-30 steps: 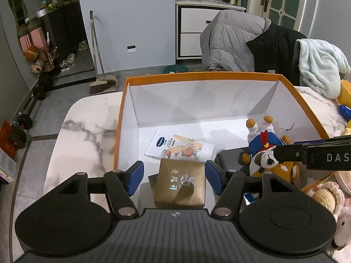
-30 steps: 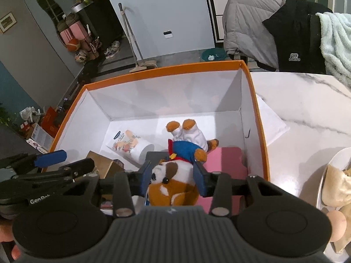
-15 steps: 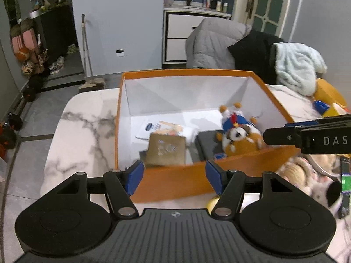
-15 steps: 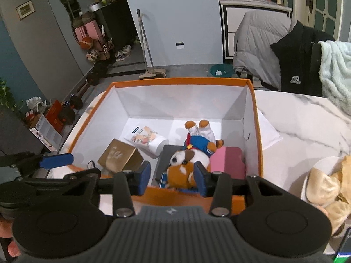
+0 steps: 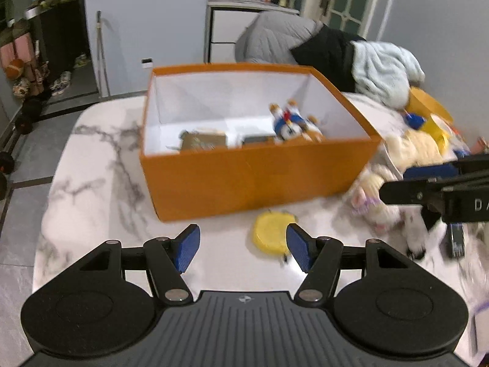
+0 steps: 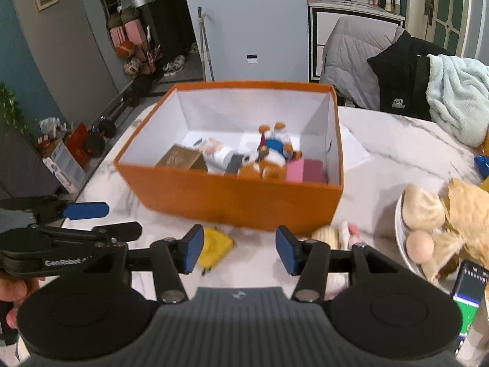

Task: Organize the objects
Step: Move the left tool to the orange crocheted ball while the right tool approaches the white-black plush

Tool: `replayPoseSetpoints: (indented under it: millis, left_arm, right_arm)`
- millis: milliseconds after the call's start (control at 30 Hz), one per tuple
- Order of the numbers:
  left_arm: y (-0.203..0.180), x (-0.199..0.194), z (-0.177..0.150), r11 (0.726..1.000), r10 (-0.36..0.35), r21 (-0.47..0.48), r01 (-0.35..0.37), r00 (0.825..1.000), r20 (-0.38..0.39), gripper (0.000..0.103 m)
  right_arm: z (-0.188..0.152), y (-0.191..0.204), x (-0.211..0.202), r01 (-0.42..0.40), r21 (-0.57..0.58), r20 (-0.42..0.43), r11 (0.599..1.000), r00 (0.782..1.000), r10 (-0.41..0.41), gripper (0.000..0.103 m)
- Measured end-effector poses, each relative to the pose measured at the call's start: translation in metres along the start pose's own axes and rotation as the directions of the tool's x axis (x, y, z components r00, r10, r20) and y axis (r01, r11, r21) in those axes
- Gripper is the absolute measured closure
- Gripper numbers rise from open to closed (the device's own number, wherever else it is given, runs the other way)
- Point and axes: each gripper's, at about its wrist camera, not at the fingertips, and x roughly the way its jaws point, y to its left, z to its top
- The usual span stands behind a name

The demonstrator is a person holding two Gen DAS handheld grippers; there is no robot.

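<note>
While the black left gripper (image 5: 243, 249), lettered "GenRobot" (partly cut off), stands spread and empty, the right gripper (image 6: 239, 252) is opening, also empty; the brown plush dog (image 6: 269, 160) lies inside the orange cardboard box (image 6: 238, 197).

White marble table (image 5: 91, 189) under orange box (image 5: 250, 180), yellow pouch (image 5: 270, 236), perhaps plush toys (image 5: 379, 195).

Both grippers have pulled back out of the orange box (image 6: 238, 197) and now hang over the marble table (image 5: 91, 202). The right gripper (image 6: 240, 252) has released the plush dog (image 6: 269, 160); its jaws are opening, empty.
</note>
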Motion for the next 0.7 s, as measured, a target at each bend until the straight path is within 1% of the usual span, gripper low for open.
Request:
replayPoseSetpoints:
  millis: [200,267,333,367,433,533,633,700]
  left_arm:
    - [-0.021,0.005,-0.029,0.997,-0.046,0.062,0.049,0.998,-0.045,0.029]
    - [-0.027,0.008,-0.037,0.996,-0.062,0.068,0.066,0.997,-0.051,0.029]
    - [-0.031,0.011,-0.044,0.994,-0.082,0.073,0.086,0.995,-0.054,0.029]
    - [-0.034,0.012,-0.047,0.993,-0.089,0.077,0.093,0.994,-0.055,0.026]
    - [-0.041,0.016,-0.054,0.991,-0.098,0.09,0.104,0.993,-0.062,0.023]
    - [-0.049,0.021,-0.063,0.986,-0.116,0.112,0.124,0.99,-0.076,0.022]
    - [-0.058,0.024,-0.068,0.981,-0.127,0.137,0.138,0.988,-0.088,0.023]
    - [-0.064,0.026,-0.071,0.976,-0.134,0.155,0.15,0.985,-0.107,0.023]
  right_arm:
    - [-0.028,0.0,-0.011,0.018,-0.02,-0.012,1.0,1.0,-0.018,0.042]
    - [-0.036,-0.005,-0.012,0.018,-0.007,-0.014,1.0,1.0,-0.018,0.038]
    - [-0.042,-0.013,-0.007,0.024,0.016,-0.03,1.0,0.999,-0.024,0.038]
    - [-0.045,-0.017,-0.005,0.035,0.023,-0.037,0.999,0.999,-0.034,0.038]
    - [-0.049,-0.025,0.0,0.061,0.037,-0.052,0.997,0.997,-0.059,0.038]
    - [-0.052,-0.034,0.0,0.068,0.062,-0.058,0.996,0.996,-0.064,0.038]
    - [-0.05,-0.045,-0.006,0.069,0.09,-0.045,0.994,0.997,-0.065,0.037]
    - [-0.048,-0.052,-0.013,0.076,0.11,-0.026,0.991,0.997,-0.074,0.033]
